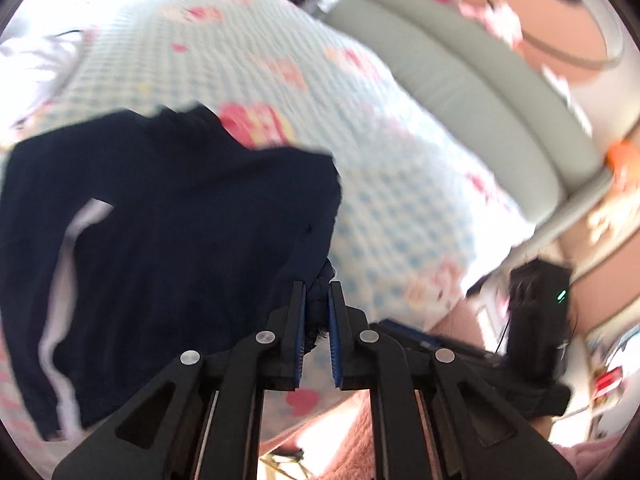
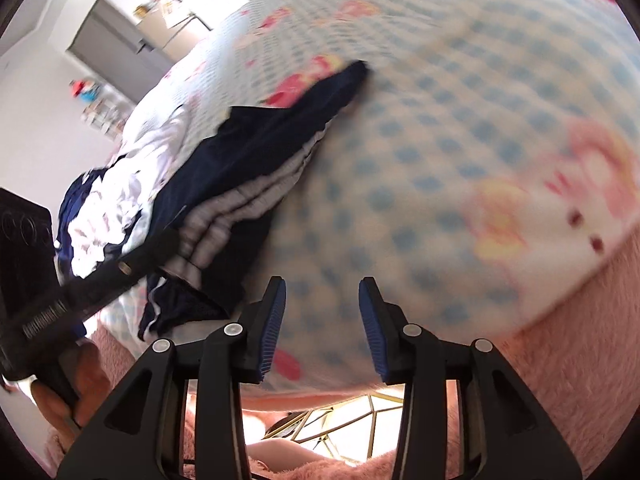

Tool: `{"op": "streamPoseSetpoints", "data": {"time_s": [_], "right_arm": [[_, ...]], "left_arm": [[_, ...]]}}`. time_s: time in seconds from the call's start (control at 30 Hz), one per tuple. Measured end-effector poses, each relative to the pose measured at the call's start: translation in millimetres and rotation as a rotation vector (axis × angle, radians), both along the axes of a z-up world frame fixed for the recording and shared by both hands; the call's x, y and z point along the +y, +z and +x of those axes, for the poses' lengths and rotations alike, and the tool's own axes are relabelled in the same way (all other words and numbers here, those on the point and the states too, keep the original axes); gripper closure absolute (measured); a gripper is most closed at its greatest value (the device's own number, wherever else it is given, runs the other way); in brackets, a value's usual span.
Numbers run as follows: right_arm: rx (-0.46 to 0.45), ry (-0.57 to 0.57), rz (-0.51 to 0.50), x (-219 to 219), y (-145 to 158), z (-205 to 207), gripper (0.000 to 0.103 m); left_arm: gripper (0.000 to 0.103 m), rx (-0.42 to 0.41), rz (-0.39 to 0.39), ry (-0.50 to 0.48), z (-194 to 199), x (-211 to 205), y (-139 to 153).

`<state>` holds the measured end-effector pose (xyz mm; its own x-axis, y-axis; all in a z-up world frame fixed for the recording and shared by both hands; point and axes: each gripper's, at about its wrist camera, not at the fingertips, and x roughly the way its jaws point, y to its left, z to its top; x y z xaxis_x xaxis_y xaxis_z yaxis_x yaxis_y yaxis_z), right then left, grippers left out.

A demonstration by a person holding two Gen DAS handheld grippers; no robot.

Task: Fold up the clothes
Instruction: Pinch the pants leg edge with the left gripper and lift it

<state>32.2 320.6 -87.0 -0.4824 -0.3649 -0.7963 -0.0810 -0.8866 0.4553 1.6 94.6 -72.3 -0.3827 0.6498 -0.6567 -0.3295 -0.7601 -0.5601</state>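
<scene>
Item one, my landmark: the bed cover [image 1: 224,80], a soft white quilted spread printed with blue dots and pink-and-yellow cartoon figures, filling most of both wrist views. Item two: the dark navy garment [image 1: 168,220] with white side stripes, a smooth sportswear fabric, lying spread on the bed cover toward its near edge; in the right wrist view I see the same garment [image 2: 248,168] as a long dark band with grey-white ribbed stripes running across the cover. Item three: my left gripper [image 1: 318,296], black with blue ribbed pads, clenched on a bunched corner of the navy garment at the cover's near edge; the cloth is pinched between the pads. Item four: my right gripper [image 2: 322,292], released, jaws standing apart above bare bed cover with no cloth between them, just beside the garment's near end. Item five: a rumpled heap of white and blue clothes [image 2: 100,216] on the bed cover beyond the garment. Item six: a pale grey padded headboard [image 1: 480,92] along the cover's far side in the left view. Item seven: a pink fluffy bed skirt [image 2: 560,380] hanging below the cover's near edge. Both views are motion-blurred.
</scene>
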Motion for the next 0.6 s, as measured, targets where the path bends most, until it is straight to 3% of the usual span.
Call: {"op": "streamPoseSetpoints", "data": {"time_s": [0.07, 0.27, 0.47, 0.6], "right_arm": [[0.020, 0.069, 0.002, -21.1, 7.6, -13.3, 0.063], [-0.004, 0.281, -0.032, -98.7, 6.4, -45.2, 0.059], [-0.025, 0.349, -0.040, -147.7, -4.3, -49.6, 0.059], [-0.054, 0.286, -0.116, -139.5, -9.4, -51.3, 0.056]], "left_arm": [[0.092, 0.005, 0.049, 0.092, -3.5, -37.6, 8.4], [0.092, -0.074, 0.068, 0.320, 6.2, -141.4, -18.8], [0.092, -0.138, 0.099, 0.386, 36.5, -182.8, -47.3], [0.092, -0.185, 0.224, 0.375, 36.6, -182.5, -58.1]]}}
